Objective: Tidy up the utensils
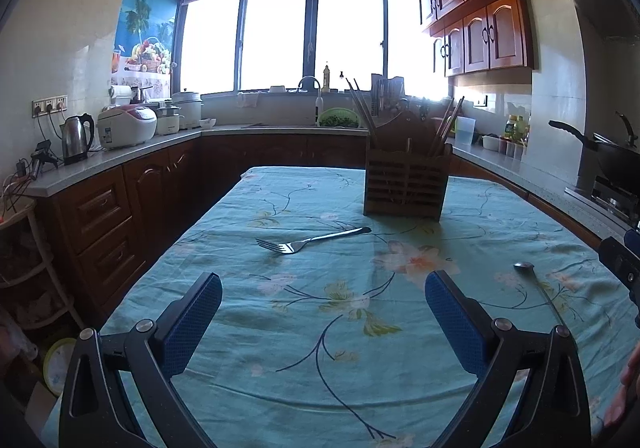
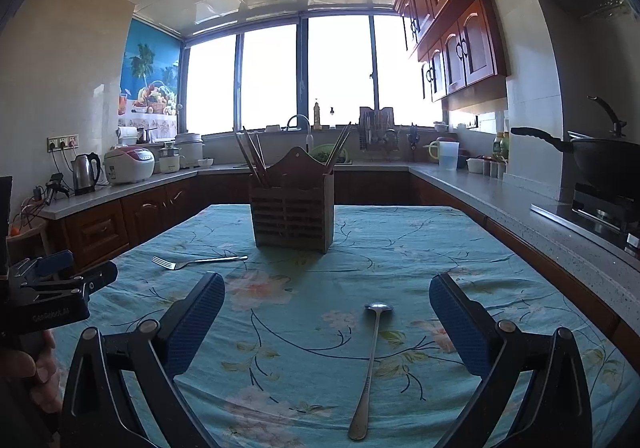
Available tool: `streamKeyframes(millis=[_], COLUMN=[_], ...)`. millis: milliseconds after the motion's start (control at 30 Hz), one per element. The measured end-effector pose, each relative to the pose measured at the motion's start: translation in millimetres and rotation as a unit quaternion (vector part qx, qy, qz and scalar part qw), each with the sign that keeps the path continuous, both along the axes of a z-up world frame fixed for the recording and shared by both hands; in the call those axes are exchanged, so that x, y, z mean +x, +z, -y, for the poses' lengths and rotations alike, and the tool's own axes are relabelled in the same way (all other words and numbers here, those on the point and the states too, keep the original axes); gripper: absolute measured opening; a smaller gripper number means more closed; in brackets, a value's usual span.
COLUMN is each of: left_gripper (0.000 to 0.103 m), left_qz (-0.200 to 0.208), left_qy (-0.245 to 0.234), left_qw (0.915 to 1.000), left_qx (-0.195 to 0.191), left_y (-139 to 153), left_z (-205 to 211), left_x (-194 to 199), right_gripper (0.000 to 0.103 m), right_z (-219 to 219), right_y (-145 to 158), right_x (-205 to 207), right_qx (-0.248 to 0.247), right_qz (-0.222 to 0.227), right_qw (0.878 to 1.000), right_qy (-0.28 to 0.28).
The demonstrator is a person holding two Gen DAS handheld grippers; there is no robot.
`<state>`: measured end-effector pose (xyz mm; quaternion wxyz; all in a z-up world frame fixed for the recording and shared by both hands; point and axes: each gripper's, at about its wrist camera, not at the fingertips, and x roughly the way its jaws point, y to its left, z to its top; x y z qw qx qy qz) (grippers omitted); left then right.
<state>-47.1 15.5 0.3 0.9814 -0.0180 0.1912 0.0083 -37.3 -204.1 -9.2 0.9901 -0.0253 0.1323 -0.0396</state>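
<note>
A steel fork lies flat on the teal floral tablecloth, ahead of my left gripper, which is open and empty above the cloth. The fork also shows in the right wrist view. A long steel spoon lies between the fingers of my right gripper, which is open and empty above it. The spoon also shows at the right of the left wrist view. A wooden utensil holder with chopsticks stands at the table's far side; it also shows in the right wrist view.
Counters run round the table: kettle and rice cooker on the left, sink under the window, wok on the stove at right. The left gripper's body shows at the left edge of the right wrist view.
</note>
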Motion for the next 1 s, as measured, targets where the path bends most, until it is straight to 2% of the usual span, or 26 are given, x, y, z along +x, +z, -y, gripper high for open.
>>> streamKeyframes(millis=[1000], left_gripper=[0.102], left_qz=[0.005], left_qy=[0.003], left_qw=[0.9999], left_qx=[0.014], left_y=[-9.3], left_z=[3.1], left_x=[-2.3], right_gripper=[0.103], right_z=[3.9], right_y=[-3.3], right_x=[-3.5], right_qx=[0.009], right_qz=[0.004], right_qw=[1.0], right_qy=[-0.003])
